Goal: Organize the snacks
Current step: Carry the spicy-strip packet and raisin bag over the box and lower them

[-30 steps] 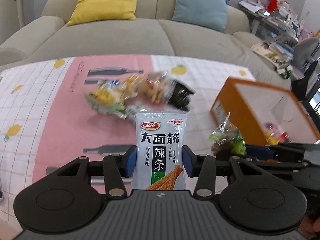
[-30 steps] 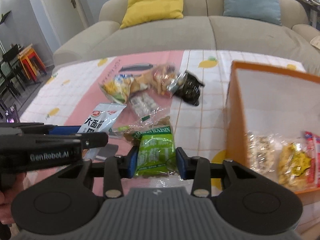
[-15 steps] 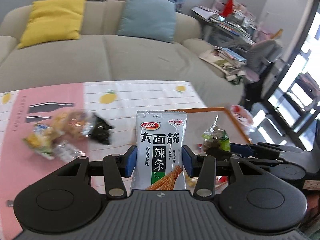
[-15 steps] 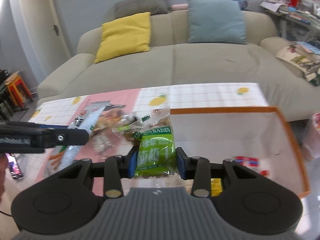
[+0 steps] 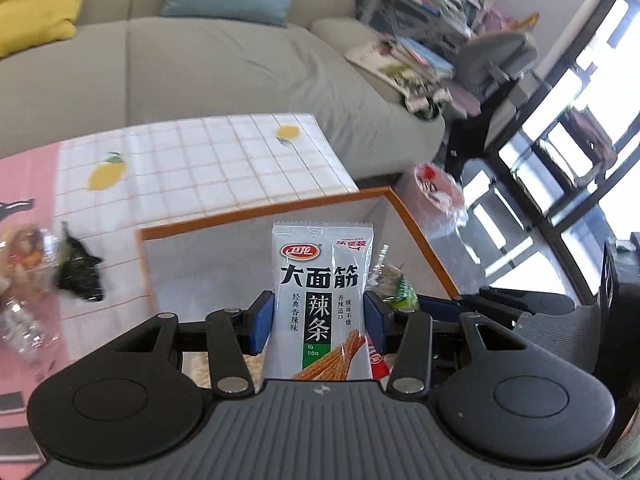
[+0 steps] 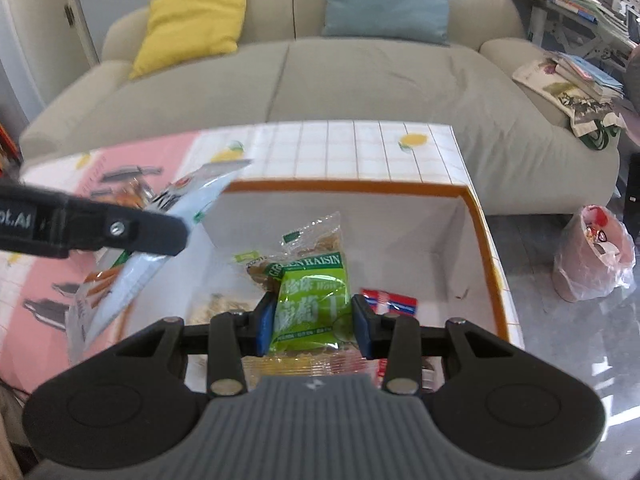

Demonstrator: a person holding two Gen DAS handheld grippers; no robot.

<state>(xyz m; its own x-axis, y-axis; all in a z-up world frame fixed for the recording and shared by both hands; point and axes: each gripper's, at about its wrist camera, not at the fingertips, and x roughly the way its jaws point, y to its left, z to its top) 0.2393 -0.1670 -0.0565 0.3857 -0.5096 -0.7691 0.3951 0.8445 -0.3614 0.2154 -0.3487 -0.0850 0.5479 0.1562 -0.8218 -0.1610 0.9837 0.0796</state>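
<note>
My left gripper (image 5: 319,322) is shut on a grey spicy-strip snack packet (image 5: 322,304) and holds it upright over the orange-rimmed white box (image 5: 264,216). It also shows in the right wrist view (image 6: 172,248), at the box's left wall. My right gripper (image 6: 312,322) is shut on a green raisin packet (image 6: 310,304) above the inside of the box (image 6: 476,216). A red packet (image 6: 394,304) and pale snack packets (image 6: 218,306) lie on the box floor.
More snacks lie on the pink and white checked tablecloth (image 5: 192,160) left of the box, among them a black packet (image 5: 80,276). A beige sofa (image 6: 360,76) stands behind the table. A pink bag (image 6: 596,256) sits on the floor at right.
Both grippers have carried their packets from over the tablecloth to the right, and now both hang over the open box. Their grips are unchanged.
</note>
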